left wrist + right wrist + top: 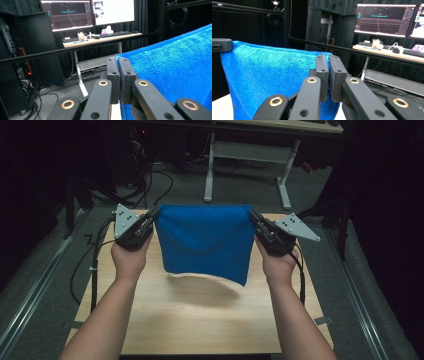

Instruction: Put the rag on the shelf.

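Together we are holding a blue cloth (205, 242) up above the pale wooden table (200, 320), clear of its grained top. Our left gripper (156, 213) is clamping one upper corner and our right gripper (252, 215) is clamping the other, flat black jaws pressed tight on the fabric. Between them the top edge is stretching nearly straight, while the soft, finely ribbed knit is hanging in a loose, sagging sheet, its lower edge slanting down toward our right.
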A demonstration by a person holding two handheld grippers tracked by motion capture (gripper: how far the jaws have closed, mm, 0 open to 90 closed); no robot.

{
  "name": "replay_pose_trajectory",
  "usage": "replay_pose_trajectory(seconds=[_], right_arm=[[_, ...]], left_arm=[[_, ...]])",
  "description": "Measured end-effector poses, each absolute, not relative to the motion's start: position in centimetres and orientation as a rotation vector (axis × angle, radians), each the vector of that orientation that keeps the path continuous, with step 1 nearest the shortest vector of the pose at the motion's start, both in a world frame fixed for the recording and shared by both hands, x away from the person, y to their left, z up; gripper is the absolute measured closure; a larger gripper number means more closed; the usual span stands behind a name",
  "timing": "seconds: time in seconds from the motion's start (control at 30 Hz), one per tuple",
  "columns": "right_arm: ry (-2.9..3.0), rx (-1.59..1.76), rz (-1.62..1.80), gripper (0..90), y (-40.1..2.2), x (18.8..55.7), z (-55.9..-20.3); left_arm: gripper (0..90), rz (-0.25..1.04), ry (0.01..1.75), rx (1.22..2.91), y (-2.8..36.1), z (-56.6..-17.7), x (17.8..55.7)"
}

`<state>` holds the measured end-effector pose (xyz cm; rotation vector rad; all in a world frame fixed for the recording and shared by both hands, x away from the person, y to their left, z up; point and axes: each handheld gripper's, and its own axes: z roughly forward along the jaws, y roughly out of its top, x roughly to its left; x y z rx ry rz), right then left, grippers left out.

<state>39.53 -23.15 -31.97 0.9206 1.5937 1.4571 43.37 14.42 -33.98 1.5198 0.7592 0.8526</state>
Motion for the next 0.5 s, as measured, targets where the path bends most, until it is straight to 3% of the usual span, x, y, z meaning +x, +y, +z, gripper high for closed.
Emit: replay_pose_trajectory(seconds=[0.5], right_arm=[[1.632,0.989,1.411,87.8,-22.7,46.3,-31.1]], left_arm=[[88.3,0.942,0.779,1.514,14.1,-31.9,48.8]])
